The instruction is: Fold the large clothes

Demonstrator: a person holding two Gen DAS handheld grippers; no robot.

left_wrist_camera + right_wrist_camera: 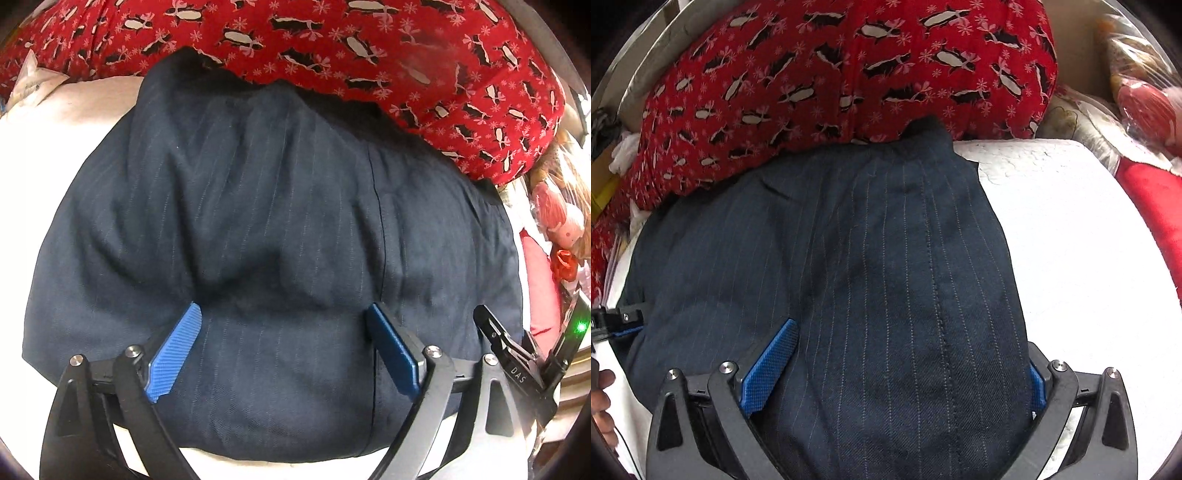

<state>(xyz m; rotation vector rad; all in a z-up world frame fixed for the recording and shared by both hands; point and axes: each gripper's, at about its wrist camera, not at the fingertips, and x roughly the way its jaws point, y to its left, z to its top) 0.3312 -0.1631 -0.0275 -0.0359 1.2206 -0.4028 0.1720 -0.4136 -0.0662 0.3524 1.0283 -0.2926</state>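
- Navy pinstriped garment (266,206) lies folded on the white bed (1071,229), penguin-print red cloth (332,48) at twelve o'clock
- Left tool (284,347) and right tool (912,373) hover spread over it, gripping nothing, likely just released

Both wrist cameras look steeply down from close above the dark navy pinstriped garment (258,206) (871,258), past their own blue-padded fingers. Each faces the red penguin-print fabric (369,48) (831,74) beyond it. Both views share the garment and that fabric; the right view sits further right.
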